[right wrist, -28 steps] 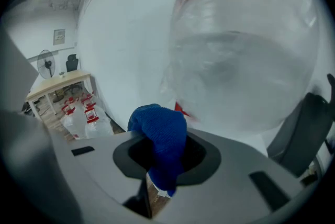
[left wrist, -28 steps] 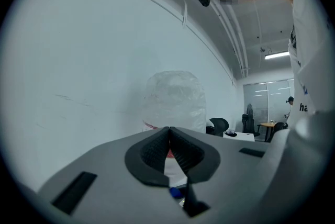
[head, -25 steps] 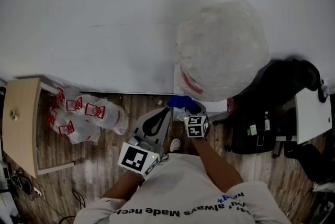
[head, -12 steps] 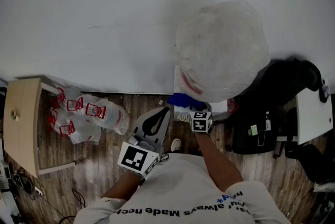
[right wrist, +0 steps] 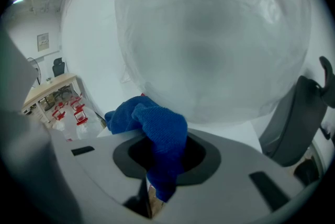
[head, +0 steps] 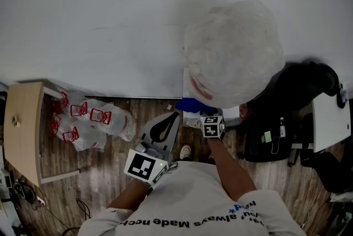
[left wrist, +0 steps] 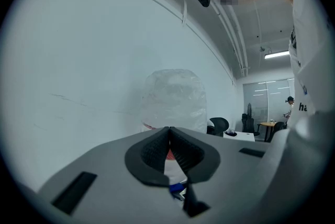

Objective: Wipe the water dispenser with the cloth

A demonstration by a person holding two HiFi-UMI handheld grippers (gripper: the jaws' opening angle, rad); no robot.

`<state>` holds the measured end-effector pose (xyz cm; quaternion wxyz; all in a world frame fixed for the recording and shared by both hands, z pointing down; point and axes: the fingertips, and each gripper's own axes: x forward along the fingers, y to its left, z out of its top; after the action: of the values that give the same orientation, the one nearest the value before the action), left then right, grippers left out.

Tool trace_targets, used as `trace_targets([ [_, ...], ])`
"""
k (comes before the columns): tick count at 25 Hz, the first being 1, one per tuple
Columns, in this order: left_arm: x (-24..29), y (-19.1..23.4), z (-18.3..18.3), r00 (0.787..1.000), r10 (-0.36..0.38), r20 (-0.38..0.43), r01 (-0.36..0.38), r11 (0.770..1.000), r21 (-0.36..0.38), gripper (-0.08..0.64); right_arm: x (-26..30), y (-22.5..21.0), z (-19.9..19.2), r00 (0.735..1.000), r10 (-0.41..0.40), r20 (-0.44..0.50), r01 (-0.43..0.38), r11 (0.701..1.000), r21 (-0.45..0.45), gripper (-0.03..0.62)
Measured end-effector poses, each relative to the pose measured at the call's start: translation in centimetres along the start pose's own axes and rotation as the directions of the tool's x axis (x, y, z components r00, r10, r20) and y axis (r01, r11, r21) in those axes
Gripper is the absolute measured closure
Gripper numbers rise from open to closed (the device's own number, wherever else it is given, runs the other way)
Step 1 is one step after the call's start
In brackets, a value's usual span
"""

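Jaws of your right gripper (head: 199, 115) clench the cloth (right wrist: 157, 131) at the dispenser's (right wrist: 233, 131) top edge, under the bottle (head: 231, 53), a little further right than a second ago. Your left gripper (left wrist: 168, 133) stays closed on nothing.

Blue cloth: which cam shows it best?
Right gripper view: the cloth sits bunched in the shut right gripper, weave visible. Head view shows only a small blue patch beside the water dispenser. Left gripper view shows just a blue sliver.
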<state>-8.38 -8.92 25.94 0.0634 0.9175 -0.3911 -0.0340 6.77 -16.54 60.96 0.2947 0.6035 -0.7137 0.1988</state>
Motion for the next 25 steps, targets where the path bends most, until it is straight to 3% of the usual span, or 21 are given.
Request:
trace_targets([
  [25,0.4,-0.6,0.1,1.0,-0.024,0.013,0.024,1.0,-0.002,0.54,-2.7,1.5,-3.0,0.999,0.05,-0.017,-0.051,0.996,-0.072,0.505],
])
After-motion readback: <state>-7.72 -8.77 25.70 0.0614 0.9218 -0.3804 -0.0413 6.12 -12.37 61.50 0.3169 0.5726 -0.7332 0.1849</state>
